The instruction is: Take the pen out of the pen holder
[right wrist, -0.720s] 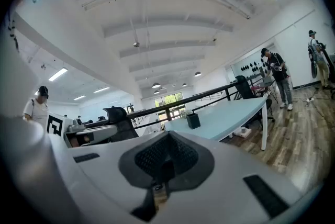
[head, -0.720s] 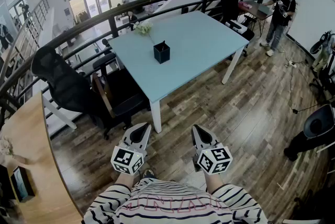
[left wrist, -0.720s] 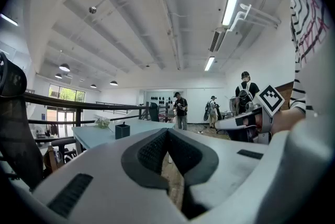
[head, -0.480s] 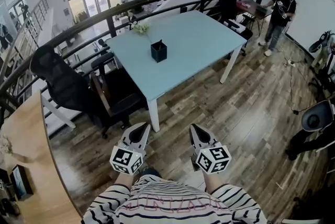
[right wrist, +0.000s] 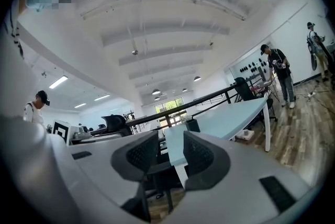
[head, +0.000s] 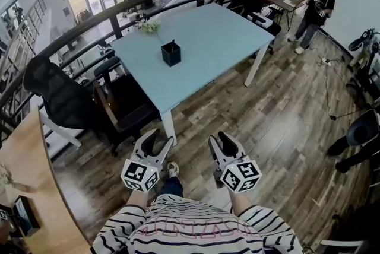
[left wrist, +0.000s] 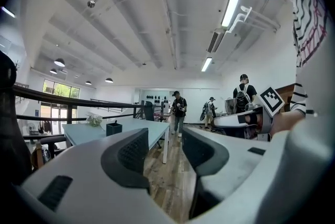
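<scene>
A black square pen holder point(head: 171, 53) stands on the light blue table point(head: 214, 39), well ahead of me; a thin dark tip shows just above its rim. It is small in the left gripper view point(left wrist: 113, 128) and in the right gripper view point(right wrist: 192, 124). My left gripper point(head: 158, 140) and right gripper point(head: 221, 141) are held side by side over the wood floor, short of the table's near corner. Both point level towards the table. The left gripper point(left wrist: 165, 147) is open and empty. So is the right gripper point(right wrist: 171, 157).
Two black office chairs point(head: 59, 95) point(head: 127, 107) stand at the table's left side. A dark railing point(head: 119, 9) curves behind it. White flowers point(head: 148, 26) sit at the table's far corner. A wooden desk point(head: 35, 187) is at my left. A person point(head: 314, 3) stands far right.
The table and pen holder have slid left and slightly nearer in the head view. Both grippers sit a little higher in the picture, and a shoe now shows between them.
</scene>
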The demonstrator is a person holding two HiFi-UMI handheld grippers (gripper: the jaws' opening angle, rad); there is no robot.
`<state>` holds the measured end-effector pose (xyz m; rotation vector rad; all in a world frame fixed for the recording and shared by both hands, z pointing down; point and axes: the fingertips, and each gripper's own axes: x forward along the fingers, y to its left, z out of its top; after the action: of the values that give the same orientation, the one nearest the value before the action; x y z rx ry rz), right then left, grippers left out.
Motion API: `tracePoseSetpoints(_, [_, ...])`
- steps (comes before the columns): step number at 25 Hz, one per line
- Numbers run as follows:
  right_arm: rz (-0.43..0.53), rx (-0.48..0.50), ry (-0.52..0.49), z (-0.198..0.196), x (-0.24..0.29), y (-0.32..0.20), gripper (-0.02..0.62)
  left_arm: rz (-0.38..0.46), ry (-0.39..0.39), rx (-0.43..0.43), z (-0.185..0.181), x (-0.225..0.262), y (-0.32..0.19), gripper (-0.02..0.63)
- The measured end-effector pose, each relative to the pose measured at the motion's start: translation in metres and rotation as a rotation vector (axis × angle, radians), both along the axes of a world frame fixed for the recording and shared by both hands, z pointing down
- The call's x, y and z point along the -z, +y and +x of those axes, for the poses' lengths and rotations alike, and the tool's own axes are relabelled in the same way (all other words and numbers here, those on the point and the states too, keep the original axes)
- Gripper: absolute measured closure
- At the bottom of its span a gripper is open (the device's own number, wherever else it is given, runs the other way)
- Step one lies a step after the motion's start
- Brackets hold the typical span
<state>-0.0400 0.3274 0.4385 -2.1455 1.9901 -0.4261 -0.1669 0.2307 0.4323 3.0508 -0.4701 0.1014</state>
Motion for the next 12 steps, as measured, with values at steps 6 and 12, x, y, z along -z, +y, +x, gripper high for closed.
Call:
tracePoseSetpoints(6, [-0.014,-0.028,-0.002,0.025,-0.003,-0.042,0.453,-0.011,0.006,-0.018,0.026,-0.005,-0.052,0.428])
tracePoseSetpoints(12, [-0.032,-0.055,-0.014,0.042,-0.007,-0.106,0.453,-0.036,0.018,-0.042,0.048,-0.012,-0.119,0.428])
